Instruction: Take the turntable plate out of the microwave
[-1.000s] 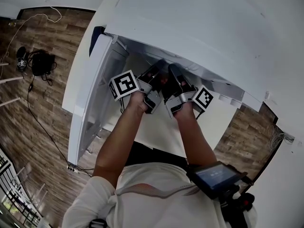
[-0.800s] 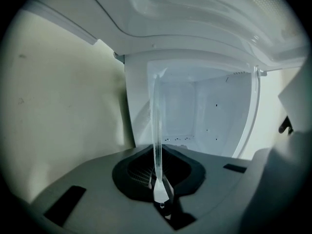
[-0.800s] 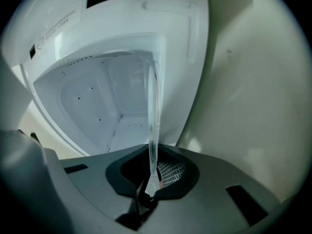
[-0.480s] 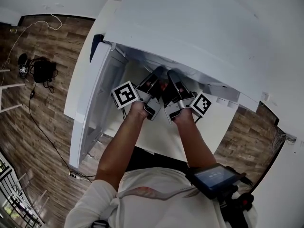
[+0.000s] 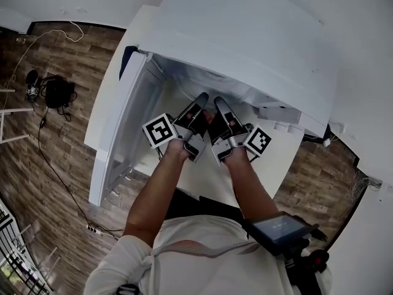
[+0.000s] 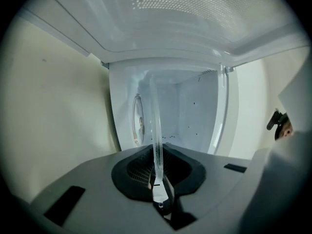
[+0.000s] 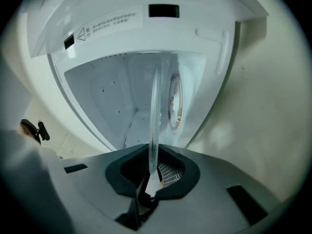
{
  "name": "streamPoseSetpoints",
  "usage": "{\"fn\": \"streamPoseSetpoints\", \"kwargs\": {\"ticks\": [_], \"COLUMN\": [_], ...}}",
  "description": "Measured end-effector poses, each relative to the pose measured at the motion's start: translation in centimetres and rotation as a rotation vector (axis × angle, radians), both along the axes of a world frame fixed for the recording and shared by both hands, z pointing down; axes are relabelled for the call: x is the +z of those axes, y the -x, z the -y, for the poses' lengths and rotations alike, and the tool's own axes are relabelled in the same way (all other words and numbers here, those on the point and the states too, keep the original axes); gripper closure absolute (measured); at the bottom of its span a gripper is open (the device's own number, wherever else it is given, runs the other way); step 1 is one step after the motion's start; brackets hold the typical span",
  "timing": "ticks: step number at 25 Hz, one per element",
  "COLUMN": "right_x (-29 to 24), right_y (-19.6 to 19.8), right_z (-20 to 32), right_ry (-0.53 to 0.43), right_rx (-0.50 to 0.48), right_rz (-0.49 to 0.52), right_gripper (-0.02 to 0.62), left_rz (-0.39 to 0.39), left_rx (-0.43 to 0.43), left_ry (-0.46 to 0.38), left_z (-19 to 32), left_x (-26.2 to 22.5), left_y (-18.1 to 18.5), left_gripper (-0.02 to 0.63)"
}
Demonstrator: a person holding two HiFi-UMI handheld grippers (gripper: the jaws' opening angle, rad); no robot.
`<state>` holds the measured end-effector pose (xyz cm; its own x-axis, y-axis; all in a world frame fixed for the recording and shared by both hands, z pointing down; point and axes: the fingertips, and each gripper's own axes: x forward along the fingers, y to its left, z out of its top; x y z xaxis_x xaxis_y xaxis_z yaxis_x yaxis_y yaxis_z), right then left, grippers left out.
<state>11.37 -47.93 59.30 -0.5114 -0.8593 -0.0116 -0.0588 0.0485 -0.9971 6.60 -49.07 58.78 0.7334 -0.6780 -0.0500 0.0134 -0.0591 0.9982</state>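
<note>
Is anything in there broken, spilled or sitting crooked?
Nothing looks spilled or broken. The one unusual sight: the clear glass plate is pinched by its rim in both the left tongs and the right tongs, at the open microwave.

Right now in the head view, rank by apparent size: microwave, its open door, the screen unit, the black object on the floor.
1. microwave
2. open door
3. screen unit, though nearness to the camera inflates it
4. black object on the floor

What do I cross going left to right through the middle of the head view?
Black gear → open microwave door → left gripper → right gripper → wood floor.
</note>
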Motion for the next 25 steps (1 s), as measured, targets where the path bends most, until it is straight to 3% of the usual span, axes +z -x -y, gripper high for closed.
{"fn": "streamPoseSetpoints", "kwargs": {"ticks": [8,25], "right_x": [-2.6,-4.4], "right_y": [0.9,2.6], "right_z": [-4.5,-13.9], "right_ry": [-0.032,-0.005], "right_rx": [-0.055,-0.183], "right_rz": [-0.006,0.006], "right_gripper": [0.56,0.558], "left_rz": [-0.002,0.01], "left_rx": [-0.045,-0.156], "left_ry": [-0.007,0.003], "left_z": [-4.8,-14.7], "left_x": [-2.4,-4.5], "left_y": [1.0,2.8], "left_gripper": [0.561,0.56]}}
